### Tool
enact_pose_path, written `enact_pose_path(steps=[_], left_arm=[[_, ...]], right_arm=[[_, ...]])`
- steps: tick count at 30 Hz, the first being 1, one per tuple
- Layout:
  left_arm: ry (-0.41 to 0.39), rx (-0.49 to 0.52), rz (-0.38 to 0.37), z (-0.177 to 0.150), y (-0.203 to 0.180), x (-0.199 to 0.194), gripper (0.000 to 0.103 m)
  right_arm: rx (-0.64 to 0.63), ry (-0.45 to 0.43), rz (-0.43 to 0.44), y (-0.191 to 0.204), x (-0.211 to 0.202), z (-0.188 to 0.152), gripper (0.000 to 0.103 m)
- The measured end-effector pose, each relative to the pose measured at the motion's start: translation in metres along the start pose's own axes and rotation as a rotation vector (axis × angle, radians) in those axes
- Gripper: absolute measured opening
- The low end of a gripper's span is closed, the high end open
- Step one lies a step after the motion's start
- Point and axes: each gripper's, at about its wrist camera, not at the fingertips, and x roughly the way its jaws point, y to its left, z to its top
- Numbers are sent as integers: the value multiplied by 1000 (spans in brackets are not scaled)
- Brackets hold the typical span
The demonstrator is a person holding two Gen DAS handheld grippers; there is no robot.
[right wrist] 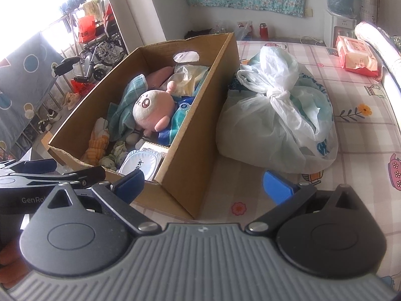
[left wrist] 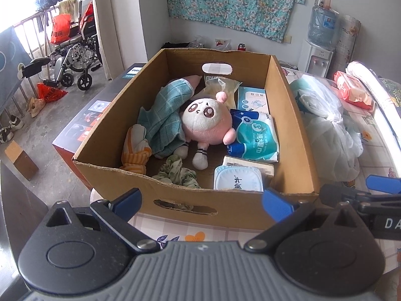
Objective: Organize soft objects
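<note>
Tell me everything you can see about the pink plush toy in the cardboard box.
The pink plush toy is a round, soft doll with a cream face, big dark eyes, stubby pink arms and white feet with striped socks. It lies on its back in the middle of the cardboard box, leaning on the teal checked towel and touching the blue wet-wipes pack.

The cardboard box (left wrist: 290,115) was plain brown. Inside, the plush toy (left wrist: 208,123) was pink with a cream face, the towel (left wrist: 165,115) teal-checked, the glove (left wrist: 136,150) orange-striped, the wipes pack (left wrist: 255,135) blue and teal. The tied bag (right wrist: 275,115) was translucent white, the tablecloth (right wrist: 363,135) pink-checked with flowers, the wall cloth (left wrist: 235,0) teal floral.
</note>
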Motion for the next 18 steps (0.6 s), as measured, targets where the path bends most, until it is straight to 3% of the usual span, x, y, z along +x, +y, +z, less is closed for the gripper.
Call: enact_pose_path(steps=[18], left_arm=[[13,-26,6,0,6,5,103]], right_arm=[[-32,27,-44,7,14,2,102]])
